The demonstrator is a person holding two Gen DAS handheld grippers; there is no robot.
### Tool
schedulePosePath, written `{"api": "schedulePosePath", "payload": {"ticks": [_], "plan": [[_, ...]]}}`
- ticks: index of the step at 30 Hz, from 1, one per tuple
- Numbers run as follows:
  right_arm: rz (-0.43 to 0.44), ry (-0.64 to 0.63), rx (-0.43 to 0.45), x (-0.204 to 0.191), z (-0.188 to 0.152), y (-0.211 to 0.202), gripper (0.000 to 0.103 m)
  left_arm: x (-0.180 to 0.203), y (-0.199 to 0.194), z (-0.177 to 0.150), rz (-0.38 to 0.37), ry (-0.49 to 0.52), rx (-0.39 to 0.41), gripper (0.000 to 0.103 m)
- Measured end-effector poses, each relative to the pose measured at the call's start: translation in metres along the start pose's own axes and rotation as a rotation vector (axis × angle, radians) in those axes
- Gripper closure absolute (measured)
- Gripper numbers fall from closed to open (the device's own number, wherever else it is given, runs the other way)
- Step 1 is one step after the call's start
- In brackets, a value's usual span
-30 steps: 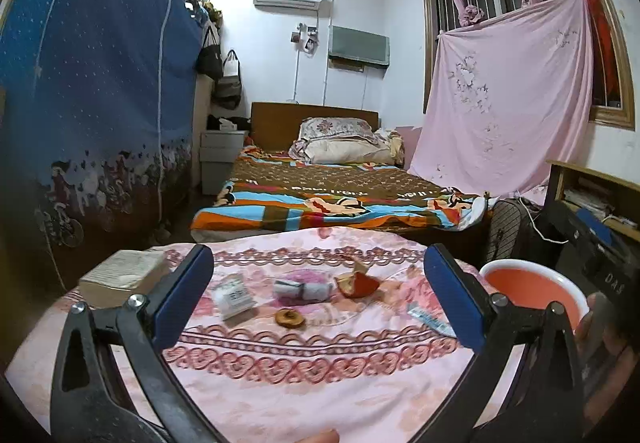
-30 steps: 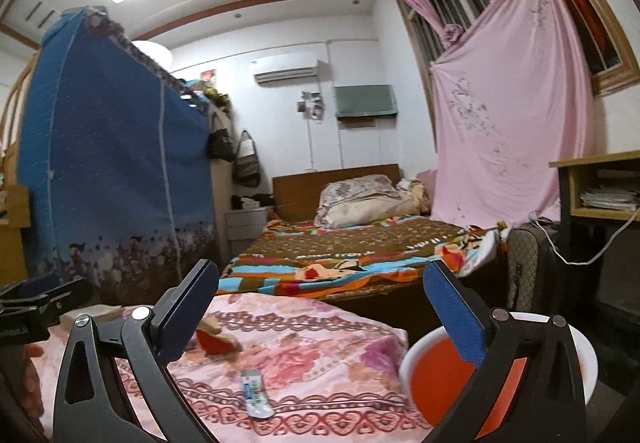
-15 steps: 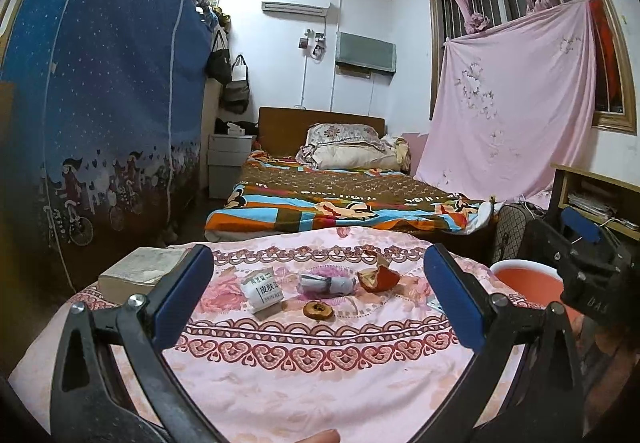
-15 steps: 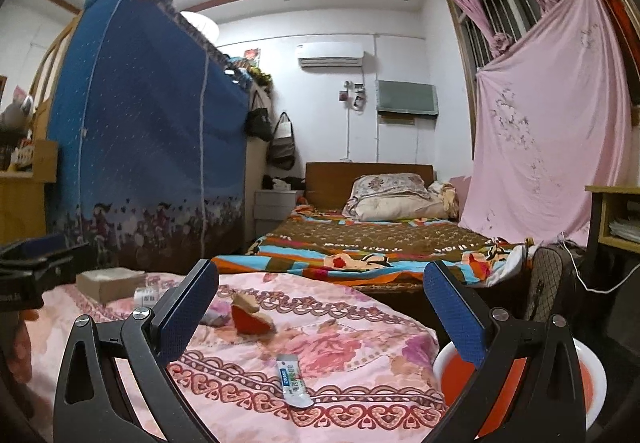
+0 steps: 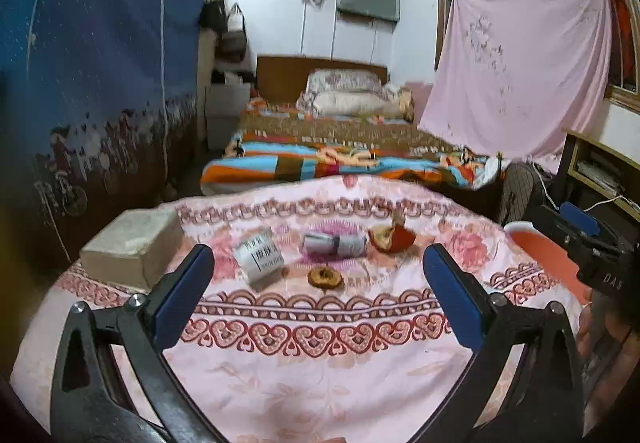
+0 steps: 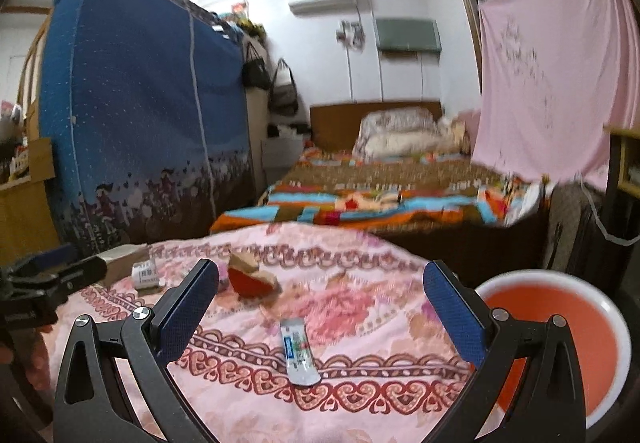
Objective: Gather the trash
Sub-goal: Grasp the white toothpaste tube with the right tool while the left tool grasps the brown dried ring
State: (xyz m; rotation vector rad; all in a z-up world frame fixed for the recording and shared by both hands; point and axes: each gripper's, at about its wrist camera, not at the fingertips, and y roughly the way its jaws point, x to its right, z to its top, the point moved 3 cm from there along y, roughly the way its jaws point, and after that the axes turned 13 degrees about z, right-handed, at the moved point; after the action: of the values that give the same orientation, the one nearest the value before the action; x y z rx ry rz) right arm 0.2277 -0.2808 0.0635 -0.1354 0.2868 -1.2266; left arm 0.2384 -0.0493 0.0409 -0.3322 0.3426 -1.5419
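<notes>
Two tools, both wide open, empty. Right tool (image 6: 318, 305): sachet (image 6: 299, 351) just ahead between its fingers, long axis pointing away; bin (image 6: 608, 307) to its right.

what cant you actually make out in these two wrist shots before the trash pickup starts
- Orange bin: right wrist view, its lower right is cut by the frame edge and a finger hides part of the rim; whether anything lies at its bottom, cannot tell.
- Small white box: left wrist view, print blurred, unreadable.
- Flat sachet: right wrist view, label too small.
- Left gripper and right gripper: both open, holding nothing.
</notes>
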Motion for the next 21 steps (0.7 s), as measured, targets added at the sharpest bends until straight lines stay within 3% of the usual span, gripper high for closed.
{"api": "schedulePosePath", "payload": {"ticks": [7, 9, 17, 21], "plan": [[0.017, 0.065, -0.170, 0.009, -0.012, 0.027, 0.005, 0.005, 0.017, -0.006, -0.021, 0.026, -0.108, 0.026], [0.032, 0.077, -0.230, 0.009, -0.017, 0.036, 0.017, 0.007, 0.021, -0.008, -0.030, 0.031, -0.138, 0.031], [0.116, 0.156, -0.410, 0.013, -0.040, 0.061, 0.048, 0.017, 0.053, -0.013, -0.071, 0.038, -0.302, 0.057], [0.133, 0.143, -0.471, 0.008, -0.048, 0.068, 0.058, 0.025, 0.066, -0.016, -0.081, 0.041, -0.357, 0.064]]}}
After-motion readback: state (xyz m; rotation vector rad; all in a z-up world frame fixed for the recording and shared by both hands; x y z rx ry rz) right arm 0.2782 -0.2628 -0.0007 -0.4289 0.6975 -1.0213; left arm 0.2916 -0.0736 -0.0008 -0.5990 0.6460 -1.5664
